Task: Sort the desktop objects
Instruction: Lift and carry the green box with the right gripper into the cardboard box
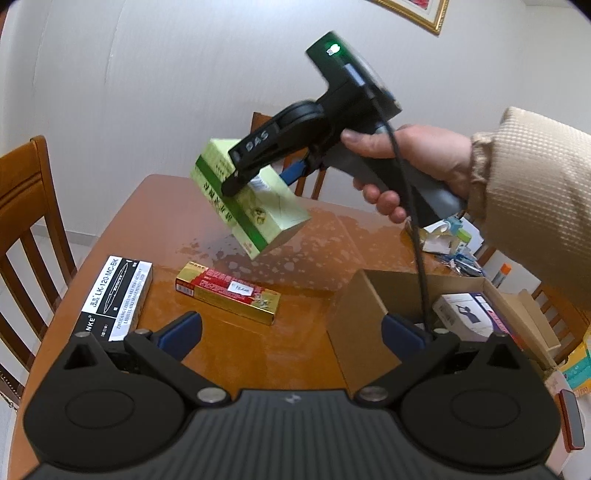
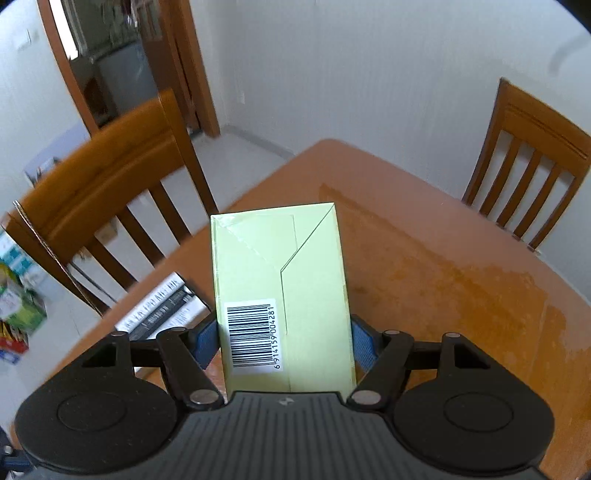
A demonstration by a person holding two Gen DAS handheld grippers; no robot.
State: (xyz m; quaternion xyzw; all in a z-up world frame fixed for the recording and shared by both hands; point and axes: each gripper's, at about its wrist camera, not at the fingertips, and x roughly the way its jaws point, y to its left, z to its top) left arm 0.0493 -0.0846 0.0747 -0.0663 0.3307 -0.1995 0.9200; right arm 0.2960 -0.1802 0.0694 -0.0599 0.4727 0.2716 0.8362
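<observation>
A brown wooden chair point(image 1: 26, 221) stands by the white wall point(image 1: 147, 92). A gold picture frame point(image 1: 424, 14) hangs high up. Another chair point(image 2: 532, 173) stands near an open doorway point(image 2: 122, 62) with a wooden frame.

Orange-brown wooden table point(image 1: 236, 354): glossy lacquer, patchy and blotched toward its far edge, throws reflections. Pale green cardboard box point(image 2: 280, 280): smooth matt card, white paper barcode sticker; in the left wrist view its printed face has a slight sheen. Gold-and-red long carton point(image 1: 227, 292): metallic foil finish, shiny. Black-and-white pen carton point(image 1: 116, 295) near the table's left edge: smooth printed card. Open brown corrugated cardboard box point(image 1: 354, 325) at the right edge: raw matt board. Right gripper point(image 1: 255, 181) and left gripper point(image 1: 291, 332): matt black plastic, blue textured pads point(image 2: 360, 341), bright metal pivot pins, ribbed plastic housing. Beige sleeve point(image 1: 535, 206): ribbed knit cloth. Brown slatted chairs point(image 2: 110, 177): varnished wood, semi-gloss.
</observation>
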